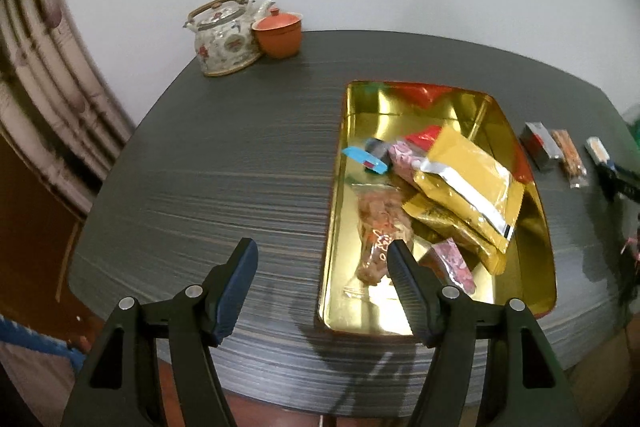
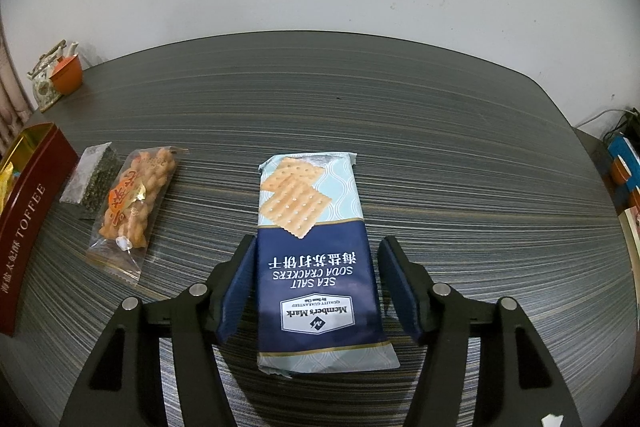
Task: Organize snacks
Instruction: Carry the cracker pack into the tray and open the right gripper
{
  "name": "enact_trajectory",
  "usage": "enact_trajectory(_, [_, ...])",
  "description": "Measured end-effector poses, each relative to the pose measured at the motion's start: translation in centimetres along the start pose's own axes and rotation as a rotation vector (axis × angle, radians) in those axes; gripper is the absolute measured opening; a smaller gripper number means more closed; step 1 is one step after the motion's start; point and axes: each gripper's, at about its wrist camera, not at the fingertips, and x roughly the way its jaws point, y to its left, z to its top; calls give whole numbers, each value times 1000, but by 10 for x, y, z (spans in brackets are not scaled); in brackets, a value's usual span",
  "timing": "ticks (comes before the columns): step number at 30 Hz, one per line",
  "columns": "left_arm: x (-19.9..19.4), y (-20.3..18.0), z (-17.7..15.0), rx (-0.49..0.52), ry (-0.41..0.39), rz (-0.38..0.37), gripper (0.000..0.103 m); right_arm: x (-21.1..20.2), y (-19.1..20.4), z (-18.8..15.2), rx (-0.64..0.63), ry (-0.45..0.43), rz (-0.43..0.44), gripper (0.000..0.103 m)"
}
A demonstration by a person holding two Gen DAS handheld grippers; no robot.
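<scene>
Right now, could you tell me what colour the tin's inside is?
Shiny gold tin, clearest from the left wrist view.

The left gripper (image 1: 322, 253) is spread wide, its two black arms angling up from the near edge of its wrist view. Its blue ribbed pads (image 1: 236, 287) face each other across a broad gap with nothing between them. Both fingertips tilt inward and point toward the far side.

The right gripper (image 2: 316, 247) is likewise parted wide, the black linkage arms splayed from the near corners. Its dark blue pads (image 2: 404, 287) stand upright and well apart, neither pressing on anything. Silver pivot pins show on each arm.
</scene>
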Motion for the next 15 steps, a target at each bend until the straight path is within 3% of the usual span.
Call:
enact_trajectory(3, [3, 4, 0, -17, 0, -2, 68, -2, 1, 1, -10, 6, -3, 48])
enact_trajectory(15, [6, 14, -1, -86, 19, -3, 72, -11, 0, 1, 4, 23, -64, 47])
